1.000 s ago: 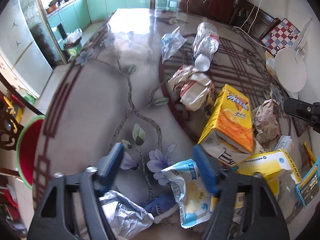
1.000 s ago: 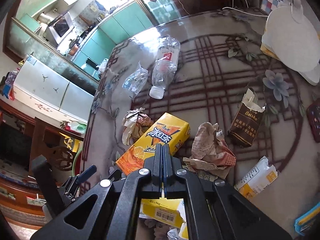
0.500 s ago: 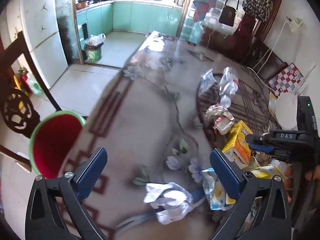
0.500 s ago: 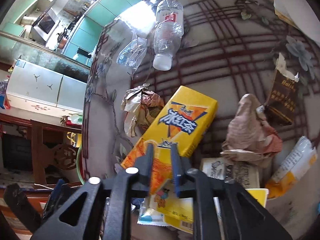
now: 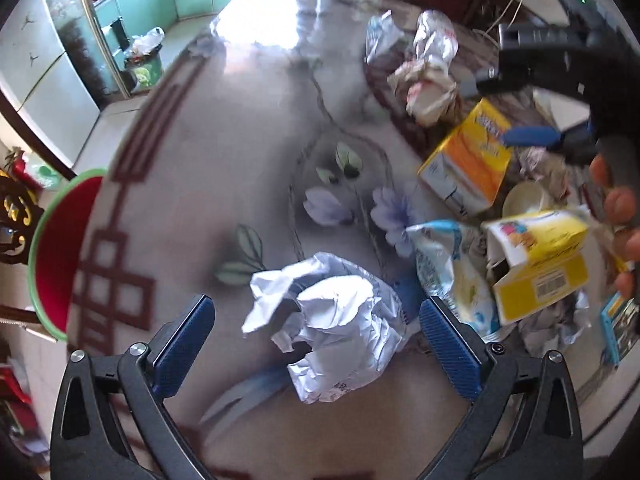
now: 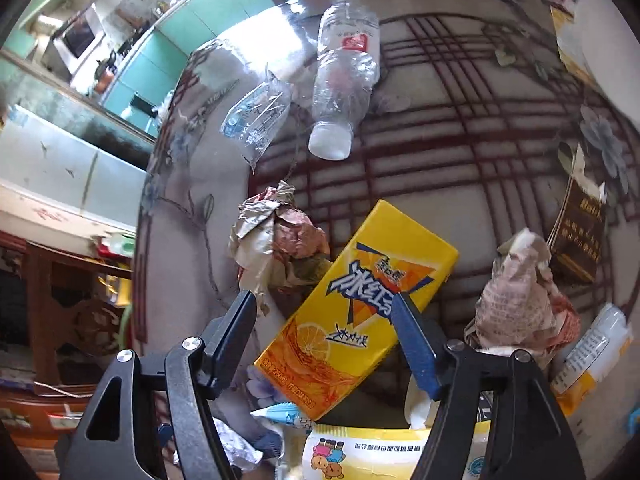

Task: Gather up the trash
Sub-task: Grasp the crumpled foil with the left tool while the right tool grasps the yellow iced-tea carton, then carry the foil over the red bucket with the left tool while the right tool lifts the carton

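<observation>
The left hand-held gripper (image 5: 316,340) hung over the near edge of the desk (image 5: 224,168) with its blue pads spread as wide as they go, after just opening. A crumpled white wrapper (image 5: 340,332) lay on the desk between them, touched by neither pad. Just right of it lay a blue-and-white snack bag (image 5: 452,264) and a torn yellow-and-white box (image 5: 540,264). A red basin with a green rim (image 5: 56,252) stood off the desk's left edge.

The right hand-held gripper (image 6: 324,320) had its jaws apart too, just opening, over a yellow tea carton (image 6: 356,308) lying flat; its right pad overlapped the carton, and I cannot tell whether it touched. Left of the carton sat a wad of brown paper (image 6: 276,236); farther off lay a clear plastic bottle (image 6: 344,76) and a clear plastic bag (image 6: 256,120).
</observation>
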A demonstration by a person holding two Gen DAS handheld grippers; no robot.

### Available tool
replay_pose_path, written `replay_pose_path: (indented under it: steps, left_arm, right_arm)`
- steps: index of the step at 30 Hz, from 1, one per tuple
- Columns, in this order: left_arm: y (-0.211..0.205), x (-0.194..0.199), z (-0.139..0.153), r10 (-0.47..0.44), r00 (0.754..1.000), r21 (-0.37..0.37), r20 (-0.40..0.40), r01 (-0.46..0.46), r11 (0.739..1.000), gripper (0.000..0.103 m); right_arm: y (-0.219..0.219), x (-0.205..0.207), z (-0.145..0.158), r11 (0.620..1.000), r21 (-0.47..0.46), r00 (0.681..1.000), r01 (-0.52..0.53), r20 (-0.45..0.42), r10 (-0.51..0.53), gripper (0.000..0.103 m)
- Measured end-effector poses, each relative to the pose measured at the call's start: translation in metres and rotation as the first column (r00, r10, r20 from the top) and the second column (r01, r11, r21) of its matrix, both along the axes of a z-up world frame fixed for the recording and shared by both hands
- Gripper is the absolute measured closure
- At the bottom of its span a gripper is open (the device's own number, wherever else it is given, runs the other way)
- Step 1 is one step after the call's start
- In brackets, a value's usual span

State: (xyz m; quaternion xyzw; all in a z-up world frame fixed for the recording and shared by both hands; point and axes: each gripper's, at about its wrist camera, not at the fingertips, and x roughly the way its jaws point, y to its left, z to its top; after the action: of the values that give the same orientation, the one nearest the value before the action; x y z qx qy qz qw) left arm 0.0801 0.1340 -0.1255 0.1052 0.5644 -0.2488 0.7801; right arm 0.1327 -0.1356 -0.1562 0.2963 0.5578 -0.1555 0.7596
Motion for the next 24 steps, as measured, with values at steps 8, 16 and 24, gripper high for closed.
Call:
replay_pose_path:
  steps: [8,16,24]
  left_arm:
    - [0.010,0.001,0.000,0.008,1.000,-0.087,-0.007,-0.008,0.996,0.051]
    - [0.066,0.020,0.058,0.113,0.989,-0.188,0.095,-0.094,0.978,0.051]
    - [0.130,0.050,0.072,0.231,0.966,-0.194,0.118,-0.206,0.959,0.049]
  right_arm:
    - [-0.011,-0.031,-0.003,0.975,0.117,0.982,0.186,-0.005,-0.187,0.034]
    - [-0.004,-0.023,-0.011,0.968,0.030,0.965,0.251,-0.086,-0.248,0.034]
    - [0.015,-0.001,-0.029,0.966,0.072,0.965,0.249,-0.107,-0.241,0.033]
